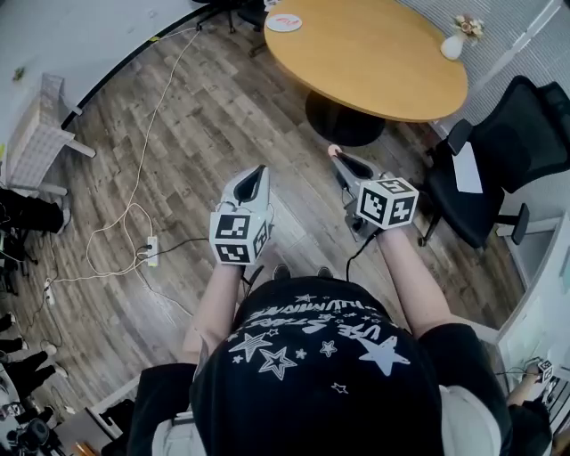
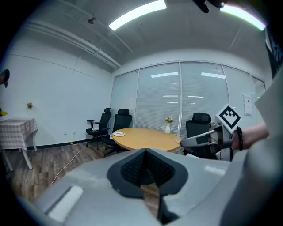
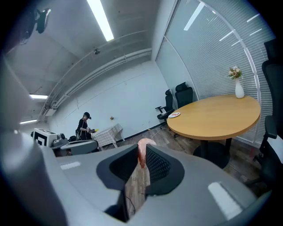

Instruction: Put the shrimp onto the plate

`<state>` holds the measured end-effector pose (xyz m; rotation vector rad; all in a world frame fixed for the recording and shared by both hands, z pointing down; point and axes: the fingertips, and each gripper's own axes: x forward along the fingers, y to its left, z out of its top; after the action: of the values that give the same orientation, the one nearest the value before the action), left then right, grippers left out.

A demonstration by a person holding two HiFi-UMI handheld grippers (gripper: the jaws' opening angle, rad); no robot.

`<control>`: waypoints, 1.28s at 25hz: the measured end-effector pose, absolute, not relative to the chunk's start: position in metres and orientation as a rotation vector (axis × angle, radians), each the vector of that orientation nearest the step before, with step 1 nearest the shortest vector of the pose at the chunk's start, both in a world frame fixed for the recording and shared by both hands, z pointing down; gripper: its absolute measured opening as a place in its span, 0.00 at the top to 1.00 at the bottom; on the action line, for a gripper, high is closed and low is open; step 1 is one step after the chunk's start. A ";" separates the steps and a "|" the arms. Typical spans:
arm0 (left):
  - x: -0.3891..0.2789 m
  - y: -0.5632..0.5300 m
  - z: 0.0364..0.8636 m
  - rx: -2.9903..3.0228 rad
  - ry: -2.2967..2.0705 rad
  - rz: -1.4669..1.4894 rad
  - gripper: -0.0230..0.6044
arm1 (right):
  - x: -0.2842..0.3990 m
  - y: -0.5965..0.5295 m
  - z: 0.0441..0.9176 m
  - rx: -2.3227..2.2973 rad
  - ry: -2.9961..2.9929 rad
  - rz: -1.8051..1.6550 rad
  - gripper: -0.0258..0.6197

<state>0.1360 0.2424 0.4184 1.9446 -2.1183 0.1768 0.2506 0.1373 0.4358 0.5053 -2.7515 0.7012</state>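
Note:
My right gripper (image 1: 338, 158) is shut on a pink shrimp (image 1: 334, 150), which sticks up from between its fingertips (image 3: 142, 150). It is held in the air above the wood floor, short of the round wooden table (image 1: 374, 53). A small white plate (image 1: 284, 22) lies at the table's far left edge; the right gripper view shows the plate (image 3: 174, 114) too. My left gripper (image 1: 256, 175) hovers beside the right one, shut with nothing in it (image 2: 146, 167). From the left gripper view the right gripper's tip and shrimp (image 2: 177, 141) show in front of the table.
A white vase with flowers (image 1: 454, 43) stands on the table's right side. A black office chair (image 1: 508, 151) is at the right, more chairs (image 2: 106, 123) beyond the table. A cable and power strip (image 1: 150, 249) lie on the floor at left. A person (image 3: 84, 126) stands far back by a cloth-covered table.

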 end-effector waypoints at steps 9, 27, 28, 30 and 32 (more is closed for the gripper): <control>0.106 0.271 0.430 1.925 -2.104 0.184 0.96 | 0.226 0.156 0.440 0.534 -2.753 0.687 0.87; 0.032 0.300 0.449 1.887 -2.092 0.119 0.96 | 0.164 0.174 0.457 0.545 -2.722 0.615 0.87; 0.029 0.298 0.450 1.880 -2.095 0.120 0.96 | 0.160 0.172 0.458 0.533 -2.720 0.616 0.87; 0.022 0.295 0.452 1.864 -2.103 0.123 0.96 | 0.150 0.167 0.461 0.511 -2.717 0.616 0.87; 0.013 0.289 0.454 1.846 -2.108 0.123 0.96 | 0.140 0.159 0.463 0.493 -2.715 0.620 0.87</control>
<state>0.0135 0.2890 0.4541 1.8464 -2.1084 0.1232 0.1397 0.1591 0.4632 0.4935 -2.7145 0.6200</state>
